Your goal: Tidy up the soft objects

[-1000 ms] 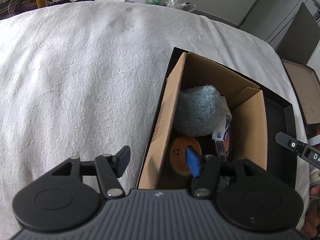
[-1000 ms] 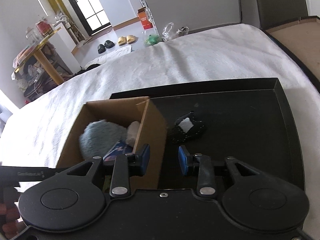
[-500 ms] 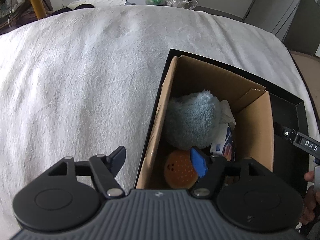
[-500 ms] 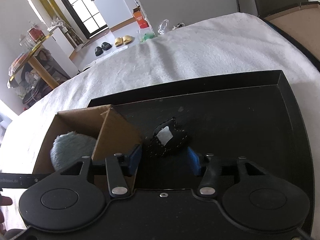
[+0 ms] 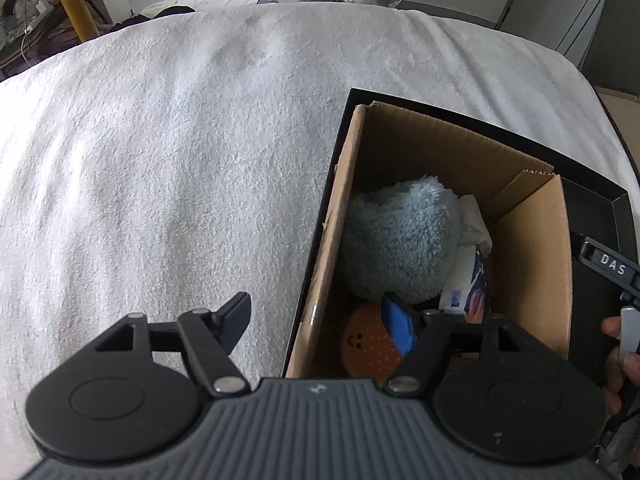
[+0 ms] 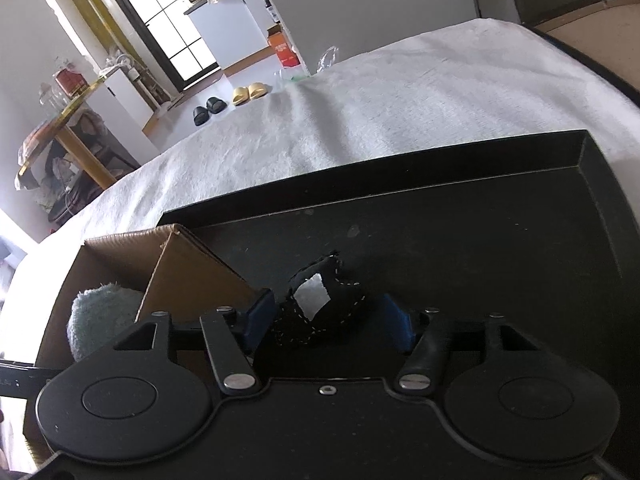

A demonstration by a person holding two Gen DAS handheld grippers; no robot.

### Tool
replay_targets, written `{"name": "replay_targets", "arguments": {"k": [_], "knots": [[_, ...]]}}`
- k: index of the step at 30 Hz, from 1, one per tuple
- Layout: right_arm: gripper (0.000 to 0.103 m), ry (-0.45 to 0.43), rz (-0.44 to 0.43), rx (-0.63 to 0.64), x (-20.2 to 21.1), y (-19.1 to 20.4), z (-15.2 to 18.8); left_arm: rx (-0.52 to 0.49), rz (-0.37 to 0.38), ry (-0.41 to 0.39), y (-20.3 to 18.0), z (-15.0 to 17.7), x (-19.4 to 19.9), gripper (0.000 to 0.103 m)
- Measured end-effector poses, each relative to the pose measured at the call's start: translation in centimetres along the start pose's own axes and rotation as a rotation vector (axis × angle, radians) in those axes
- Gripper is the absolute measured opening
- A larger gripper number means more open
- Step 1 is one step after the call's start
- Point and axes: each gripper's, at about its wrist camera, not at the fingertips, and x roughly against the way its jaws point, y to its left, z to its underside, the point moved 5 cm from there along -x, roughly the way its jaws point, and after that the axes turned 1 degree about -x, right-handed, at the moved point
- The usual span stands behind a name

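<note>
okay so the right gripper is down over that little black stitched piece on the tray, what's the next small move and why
Probably lower a touch, then close. The right hand-held gripper is opening its jaws, and the black stitched piece lies between the blue pads on the black tray, not yet pinched. Once held, it can join the blue plush in the cardboard box.

A bed covered by a white fluffy blanket [image 5: 180,160] carries a shallow black tray [image 6: 480,248], which lies directly on it near one edge.
</note>
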Motion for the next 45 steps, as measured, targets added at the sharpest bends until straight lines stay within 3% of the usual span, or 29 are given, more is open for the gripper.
{"name": "replay_targets", "arguments": {"k": [7,8,9,12,25,45], "knots": [[0.059,-0.017,0.020,0.044,-1.4,0.1,0.2,0.009,-0.009,-0.003,0.2,-0.1,0.2,0.070],[0.046,-0.016,0.022,0.054,-1.5,0.2,0.2,0.013,-0.009,-0.006,0.2,-0.1,0.3,0.070],[0.026,-0.001,0.011,0.055,-1.5,0.3,0.2,0.015,-0.008,-0.009,0.2,0.0,0.4,0.070],[0.024,0.028,0.003,0.052,-0.8,0.3,0.7,0.020,0.000,-0.009,0.2,0.3,0.7,0.070],[0.021,0.005,0.060,0.040,5.1,-0.1,0.8,0.028,0.029,-0.028,0.5,1.6,2.2,0.070],[0.023,-0.041,0.105,0.048,11.9,4.0,1.3,0.050,0.115,-0.059,1.2,2.9,4.4,0.070]]}}
